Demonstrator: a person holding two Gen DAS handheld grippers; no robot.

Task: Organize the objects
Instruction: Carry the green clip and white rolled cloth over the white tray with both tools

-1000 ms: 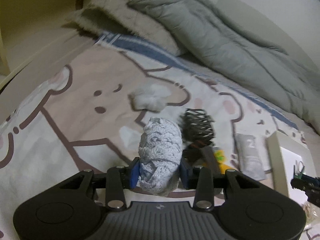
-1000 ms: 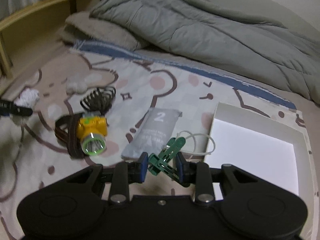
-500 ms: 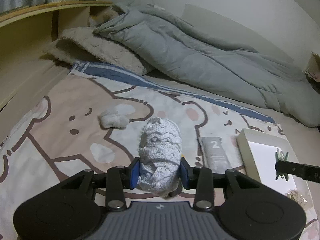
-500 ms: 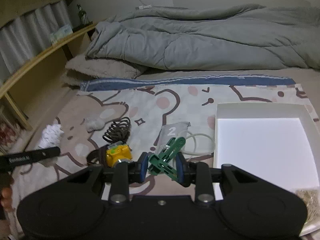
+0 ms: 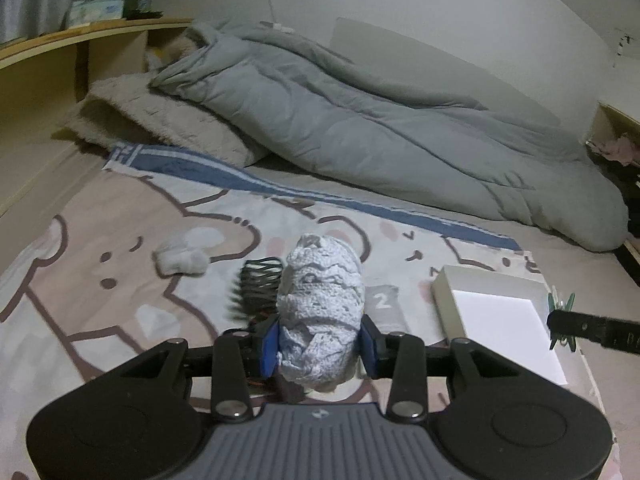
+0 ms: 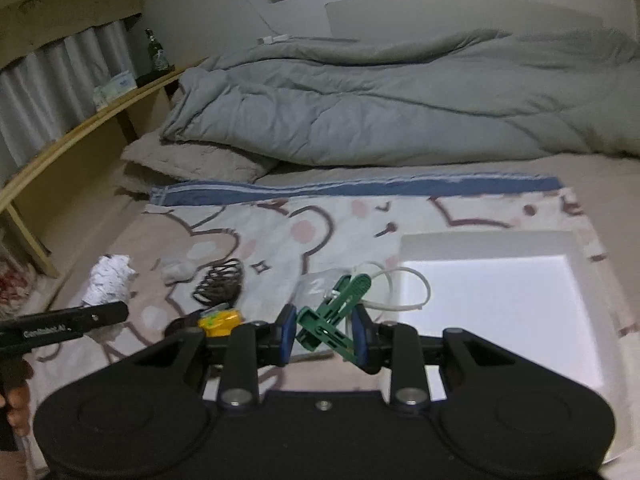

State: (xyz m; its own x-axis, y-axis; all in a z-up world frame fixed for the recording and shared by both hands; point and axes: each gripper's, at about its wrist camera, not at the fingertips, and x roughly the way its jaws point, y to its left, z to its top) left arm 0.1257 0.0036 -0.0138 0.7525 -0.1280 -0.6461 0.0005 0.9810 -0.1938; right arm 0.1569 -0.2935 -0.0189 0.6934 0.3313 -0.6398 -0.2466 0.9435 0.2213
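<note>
Left wrist view: left gripper (image 5: 319,345) clamped on a crumpled lace cloth (image 5: 320,312), held above the bear-print blanket. Right gripper (image 6: 325,334) pinches a green clothespin (image 6: 332,312) beside the white tray (image 6: 576,252) (prob. the drop spot, so both are carried w/ firm grips).

1. Ahead and right of the right jaws, the shallow white rectangular tray (image 6: 492,300) lies with a bare floor; only its low rim stands in the way.
2. Just beyond those jaws, a looped white cable tie (image 6: 404,284) overlaps the tray's left rim.
3. Left of them sit a yellow headlamp (image 6: 220,320) and a black coiled spring (image 6: 219,283).
4. Far ahead, the rumpled grey duvet (image 6: 380,112) closes off the bed.
</note>
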